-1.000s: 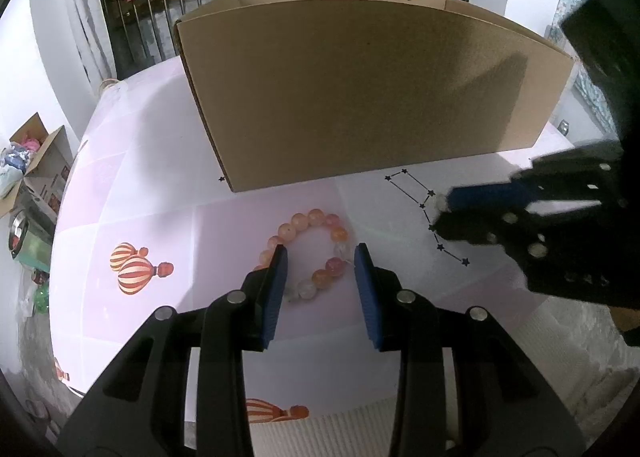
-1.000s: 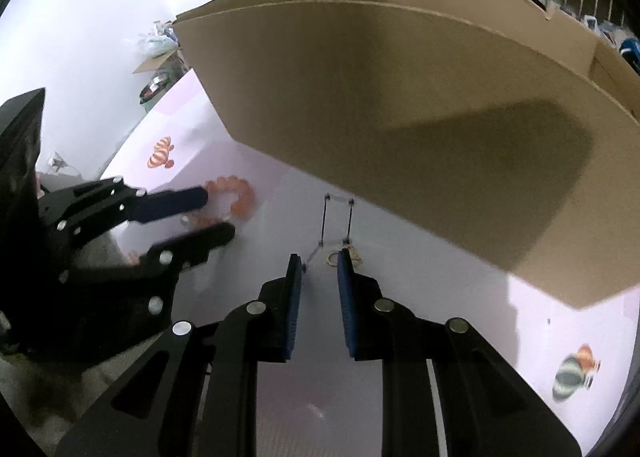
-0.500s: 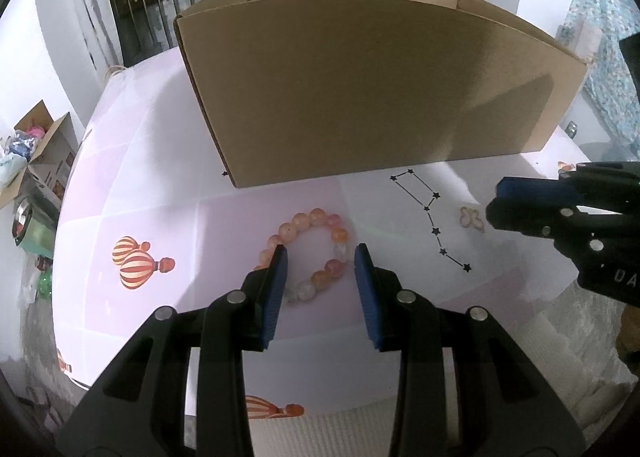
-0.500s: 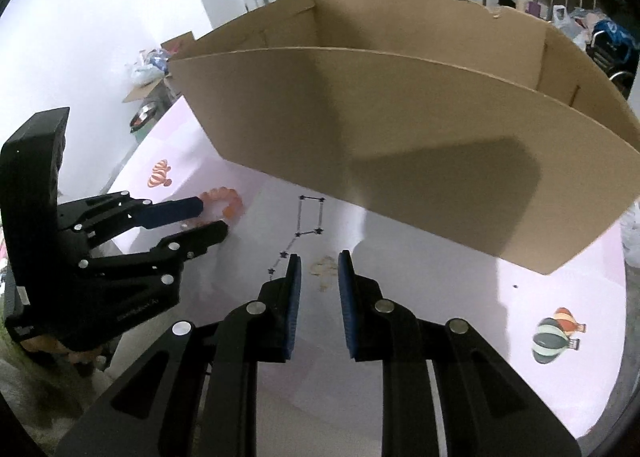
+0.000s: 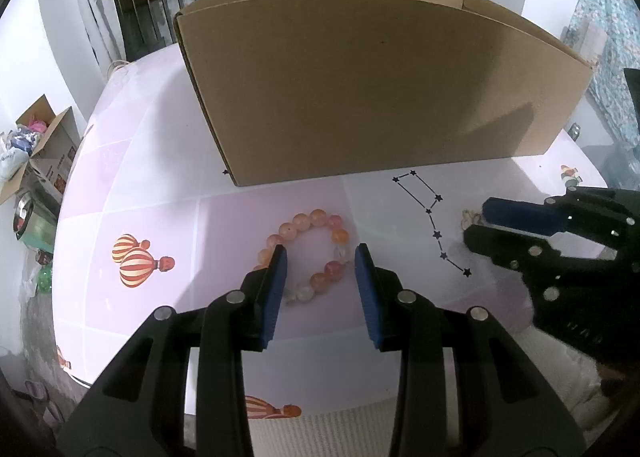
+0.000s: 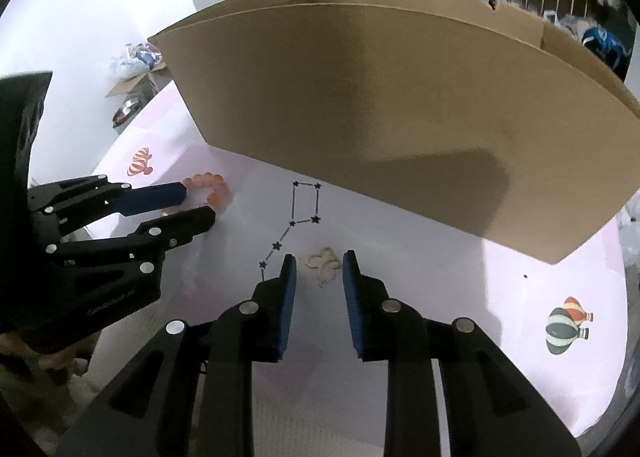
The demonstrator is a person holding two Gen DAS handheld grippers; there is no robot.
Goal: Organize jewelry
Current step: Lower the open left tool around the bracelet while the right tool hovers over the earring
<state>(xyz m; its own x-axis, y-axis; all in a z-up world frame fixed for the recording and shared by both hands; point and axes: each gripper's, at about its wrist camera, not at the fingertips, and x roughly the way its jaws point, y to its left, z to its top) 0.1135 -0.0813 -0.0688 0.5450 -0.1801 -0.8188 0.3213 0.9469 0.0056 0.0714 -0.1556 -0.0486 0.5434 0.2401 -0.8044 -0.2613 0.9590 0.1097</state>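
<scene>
A bracelet of orange and pink beads (image 5: 316,217) lies on the pale pink table mat (image 5: 152,197). My left gripper (image 5: 320,257) hovers over its near half, open, with several beads between the fingers and no pad pressing on them. A small gold clover-shaped piece (image 6: 324,265) lies to the right by a printed star pattern. My right gripper (image 6: 319,261) points down at it; its jaws are opening, with the piece between the blue pads, untouched. From the right wrist, the bracelet (image 6: 216,189) and left gripper (image 6: 196,204) show at left; the left wrist sees the right gripper (image 5: 478,221).
A large brown cardboard box (image 5: 380,89), open at the top, stands just behind both pieces and fills the far side of the table. Balloon prints (image 5: 136,261) mark the mat. Railings with hanging clothes stand beyond; a cluttered carton (image 5: 44,145) sits on the floor at left.
My right gripper's jaws have spread wider around the gold piece, and it has tilted a little. The left gripper stays over the bracelet with the same gap.
</scene>
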